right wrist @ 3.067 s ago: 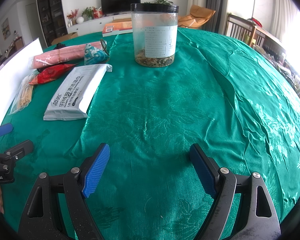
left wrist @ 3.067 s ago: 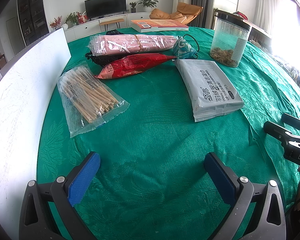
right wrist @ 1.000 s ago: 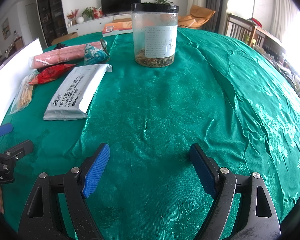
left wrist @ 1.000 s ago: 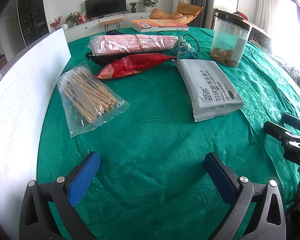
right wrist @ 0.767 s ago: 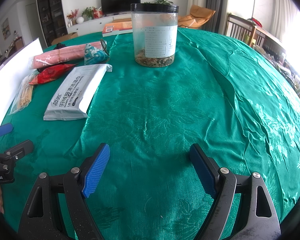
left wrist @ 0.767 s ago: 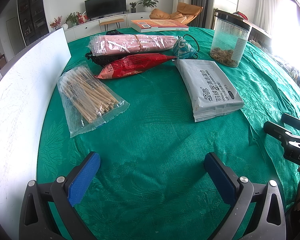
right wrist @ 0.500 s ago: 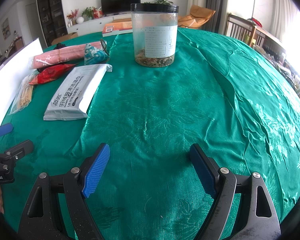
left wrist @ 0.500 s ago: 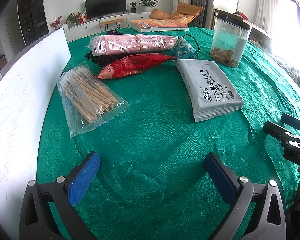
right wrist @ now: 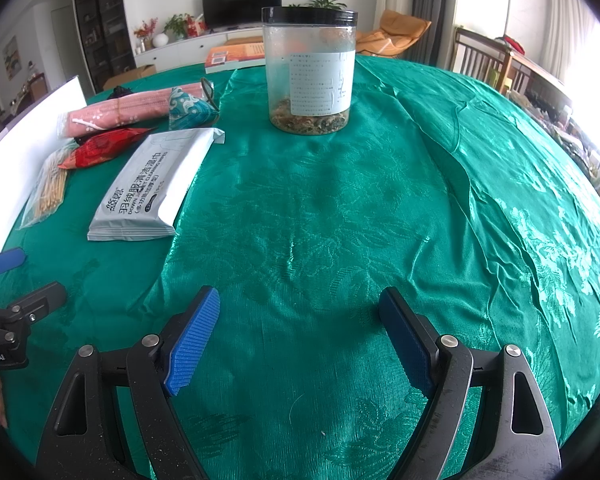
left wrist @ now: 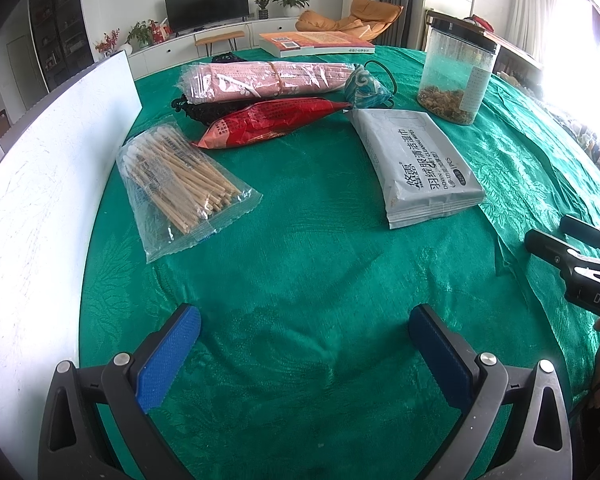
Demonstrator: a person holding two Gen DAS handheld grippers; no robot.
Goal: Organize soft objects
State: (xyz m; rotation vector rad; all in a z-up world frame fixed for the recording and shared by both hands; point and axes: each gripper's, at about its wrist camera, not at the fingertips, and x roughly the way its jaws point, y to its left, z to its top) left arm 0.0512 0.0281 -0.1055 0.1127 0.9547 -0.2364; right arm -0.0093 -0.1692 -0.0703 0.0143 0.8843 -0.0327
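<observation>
Jaws of the left gripper (left wrist: 304,340) and right gripper (right wrist: 298,330) are held apart and empty, while ahead of both the wipes pack (left wrist: 418,166), judged soft, light and slippery, is best pinched across its narrow width.

The left wrist view sits just behind the left gripper (left wrist: 304,344), low over the green tablecloth (left wrist: 320,248), looking down and forward toward 12 o'clock, with the white board (left wrist: 28,184) at 9 o'clock. The right wrist view looks the same way from behind the right gripper (right wrist: 300,334), the left gripper's fingers (right wrist: 4,261) showing at 9 o'clock. Both views share the grey wipes pack (left wrist: 420,164) (right wrist: 148,188), the jar (left wrist: 456,76) (right wrist: 310,68) and the far television (left wrist: 208,4) (right wrist: 242,0).
</observation>
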